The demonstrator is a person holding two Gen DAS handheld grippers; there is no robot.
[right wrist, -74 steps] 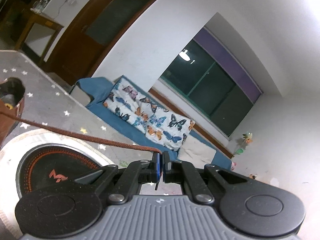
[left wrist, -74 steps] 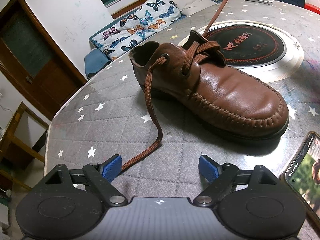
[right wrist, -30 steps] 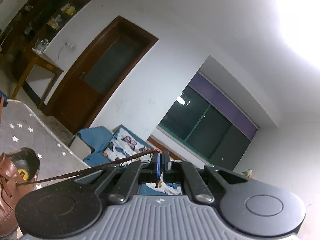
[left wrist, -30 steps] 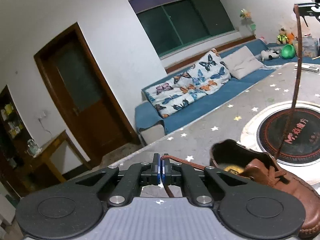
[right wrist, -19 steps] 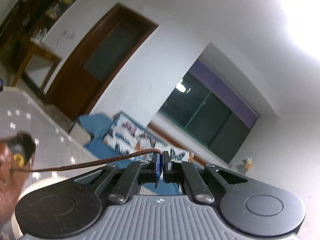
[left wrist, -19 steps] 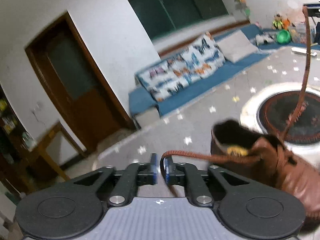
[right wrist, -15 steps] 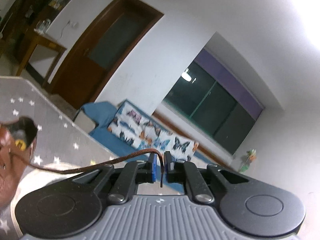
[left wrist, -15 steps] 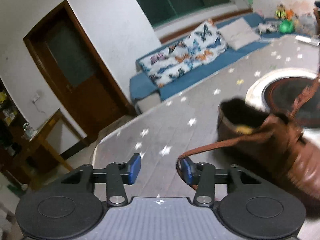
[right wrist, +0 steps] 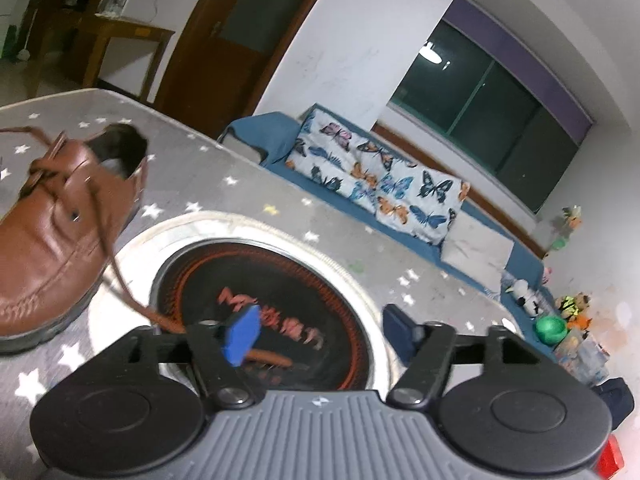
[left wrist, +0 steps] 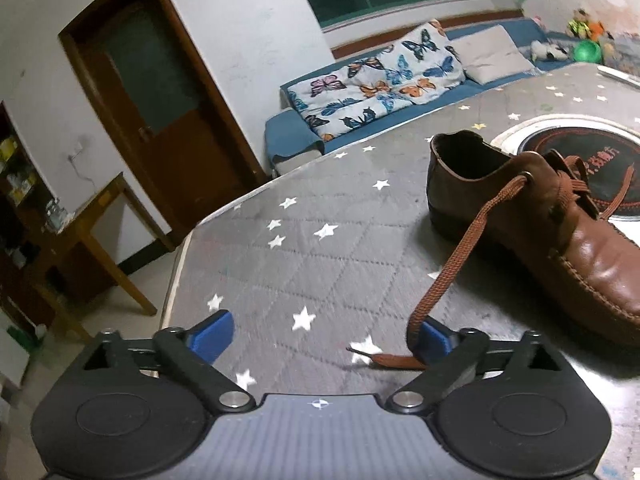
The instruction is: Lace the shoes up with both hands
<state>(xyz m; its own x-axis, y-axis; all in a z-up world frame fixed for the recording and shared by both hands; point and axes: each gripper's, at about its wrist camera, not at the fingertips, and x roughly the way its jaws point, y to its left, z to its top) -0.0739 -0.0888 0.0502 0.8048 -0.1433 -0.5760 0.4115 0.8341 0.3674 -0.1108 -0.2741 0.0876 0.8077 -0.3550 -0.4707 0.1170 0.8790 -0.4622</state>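
I see my left gripper (left wrist: 322, 338) spread wide and gripping nothing, low over the star-patterned table cover (left wrist: 280, 272), while the brown leather shoe (left wrist: 536, 232) sits to its right, heel toward the far sofa (left wrist: 384, 80). One brown lace end (left wrist: 460, 252) drops from the near eyelet and curls against the right blue pad (left wrist: 434, 342) (touching, not pinched). My right gripper (right wrist: 320, 332) is equally wide and empty, the other lace end (right wrist: 120, 280) trailing from the shoe over the round inset cooktop (right wrist: 280, 300) behind its left finger.
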